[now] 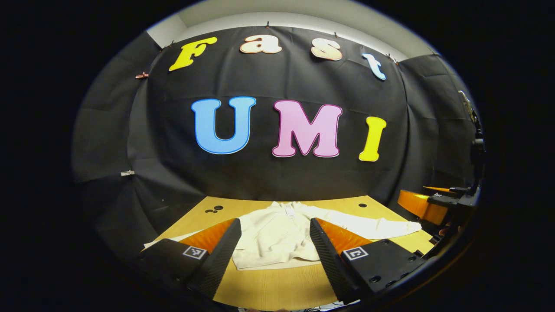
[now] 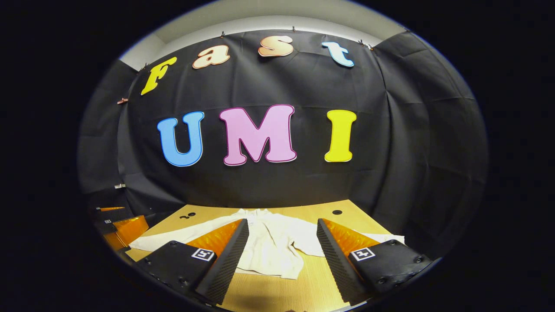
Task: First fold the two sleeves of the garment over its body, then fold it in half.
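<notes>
A flat, pale wooden table with round dark holes carries a soft, cream long-sleeved cloth garment, lying spread out at its centre, sleeves reaching toward three and nine o'clock. The left gripper and right gripper hang above the near edge, ribbed fingers spread wide, grasping nothing.

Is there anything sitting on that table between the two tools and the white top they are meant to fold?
Nothing visible. The garment lies flat on the wooden table, sleeves spread out to both sides. The left tool and the right tool are both open, hovering near its hem, with just bare tabletop between them and the cloth.
</notes>
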{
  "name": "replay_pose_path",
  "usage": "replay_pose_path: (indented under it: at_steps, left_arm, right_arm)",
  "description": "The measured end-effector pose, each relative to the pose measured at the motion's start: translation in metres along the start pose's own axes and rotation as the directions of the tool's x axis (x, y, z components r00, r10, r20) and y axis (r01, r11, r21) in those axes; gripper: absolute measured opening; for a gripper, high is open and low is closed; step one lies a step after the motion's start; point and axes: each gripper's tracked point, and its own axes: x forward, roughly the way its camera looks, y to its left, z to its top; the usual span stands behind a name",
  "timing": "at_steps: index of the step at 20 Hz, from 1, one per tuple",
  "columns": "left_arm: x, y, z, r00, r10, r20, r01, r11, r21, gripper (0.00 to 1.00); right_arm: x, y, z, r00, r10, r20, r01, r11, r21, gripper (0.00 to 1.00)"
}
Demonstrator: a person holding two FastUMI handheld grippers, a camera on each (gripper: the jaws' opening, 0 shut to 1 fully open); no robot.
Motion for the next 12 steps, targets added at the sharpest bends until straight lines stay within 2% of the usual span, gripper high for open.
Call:
replay_pose_path:
  at_steps: [8,12]
  left_arm:
    - [0.017,0.003,0.001,1.0,0.019,0.008,-0.019,1.0,0.015,0.98]
    - [0.03,0.005,0.002,0.999,0.046,0.007,-0.046,0.999,0.019,0.98]
  right_arm:
    - [0.028,0.0,-0.004,0.999,0.035,-0.027,-0.035,0.999,-0.002,0.96]
    - [0.051,-0.025,-0.013,0.998,-0.009,-0.059,0.009,1.0,0.002,0.97]
